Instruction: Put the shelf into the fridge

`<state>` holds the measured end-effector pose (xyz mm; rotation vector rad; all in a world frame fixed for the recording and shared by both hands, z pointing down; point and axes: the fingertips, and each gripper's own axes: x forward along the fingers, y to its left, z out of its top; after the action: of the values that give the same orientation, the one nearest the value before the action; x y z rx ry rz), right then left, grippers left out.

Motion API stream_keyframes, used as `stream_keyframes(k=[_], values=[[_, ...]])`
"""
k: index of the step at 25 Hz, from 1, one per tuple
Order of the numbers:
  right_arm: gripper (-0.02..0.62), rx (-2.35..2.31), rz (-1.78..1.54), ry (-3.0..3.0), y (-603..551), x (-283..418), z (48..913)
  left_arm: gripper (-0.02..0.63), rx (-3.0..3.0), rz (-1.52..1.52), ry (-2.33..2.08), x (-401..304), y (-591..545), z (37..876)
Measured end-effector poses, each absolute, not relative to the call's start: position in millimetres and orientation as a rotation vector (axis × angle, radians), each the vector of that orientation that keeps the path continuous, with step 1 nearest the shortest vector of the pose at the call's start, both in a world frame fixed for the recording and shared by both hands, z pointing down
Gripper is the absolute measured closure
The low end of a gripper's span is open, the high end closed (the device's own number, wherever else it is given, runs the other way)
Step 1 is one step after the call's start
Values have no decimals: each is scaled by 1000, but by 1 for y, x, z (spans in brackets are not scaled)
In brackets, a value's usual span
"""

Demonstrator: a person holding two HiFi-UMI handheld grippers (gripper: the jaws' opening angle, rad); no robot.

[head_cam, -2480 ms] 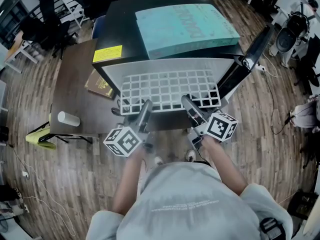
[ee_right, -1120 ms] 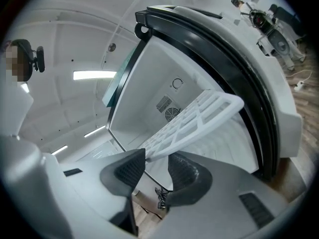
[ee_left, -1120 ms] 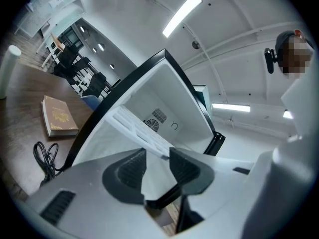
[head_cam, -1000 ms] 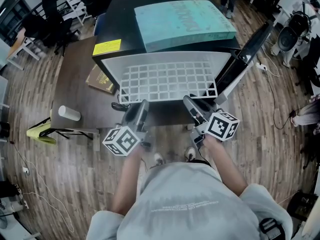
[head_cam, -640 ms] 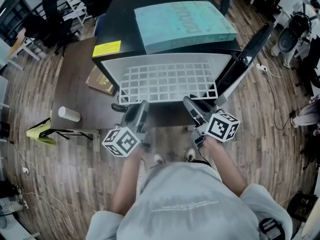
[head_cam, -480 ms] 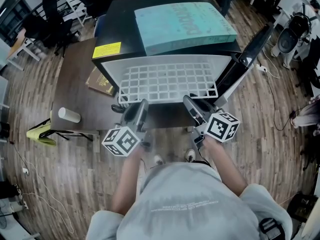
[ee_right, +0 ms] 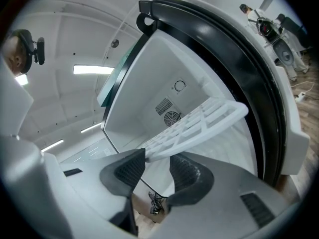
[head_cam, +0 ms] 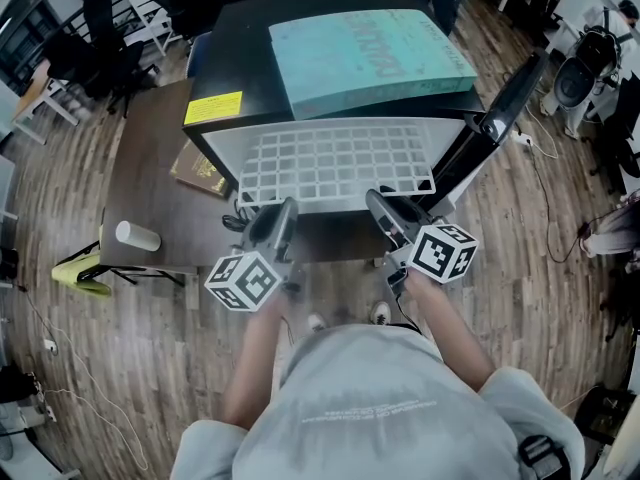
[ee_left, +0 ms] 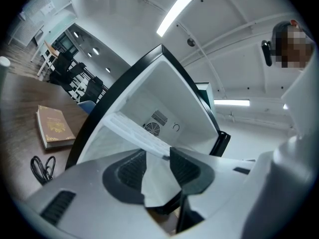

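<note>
Head view: book (head_cam: 199, 171), cup (head_cam: 138, 236) on table (head_cam: 150, 148) beside fridge (head_cam: 240, 38), shelf (head_cam: 335, 163) partly inside.

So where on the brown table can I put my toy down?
The table is bare between the cup and the book, and at its far end past the book. By the fridge it's crowded: book, black cable, and the shelf sticking out.

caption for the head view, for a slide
The left gripper and right gripper hold the white shelf partway into the open fridge.
</note>
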<state>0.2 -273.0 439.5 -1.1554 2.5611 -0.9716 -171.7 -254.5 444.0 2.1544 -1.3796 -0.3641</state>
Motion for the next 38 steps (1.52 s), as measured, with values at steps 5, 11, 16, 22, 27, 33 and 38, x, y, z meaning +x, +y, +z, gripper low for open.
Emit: stream_keyframes(k=[5, 11, 16, 22, 27, 33, 38], values=[[442, -1165, -971, 2560, -283, -1, 440, 459, 2156, -350, -1381, -172, -264, 445], [440, -1183, -971, 2557, -299, 0, 442, 459, 2152, -335, -1380, -172, -280, 446], [439, -1190, -972, 2552, -314, -1, 443, 459, 2152, -334, -1382, -173, -296, 448], [436, -1193, -954, 2548, -331, -2, 444, 456, 2156, -332, -1394, -173, -313, 449], [436, -1197, -964, 2536, -349, -5, 444, 456, 2127, -329, -1413, -176, -330, 449], [431, -1254, -1006, 2509, -366, -6, 445, 454, 2082, -323, -1448, -177, -347, 448], [426, -1259, -990, 2508, -367, -6, 444, 453, 2089, -333, -1451, -176, -348, 448]])
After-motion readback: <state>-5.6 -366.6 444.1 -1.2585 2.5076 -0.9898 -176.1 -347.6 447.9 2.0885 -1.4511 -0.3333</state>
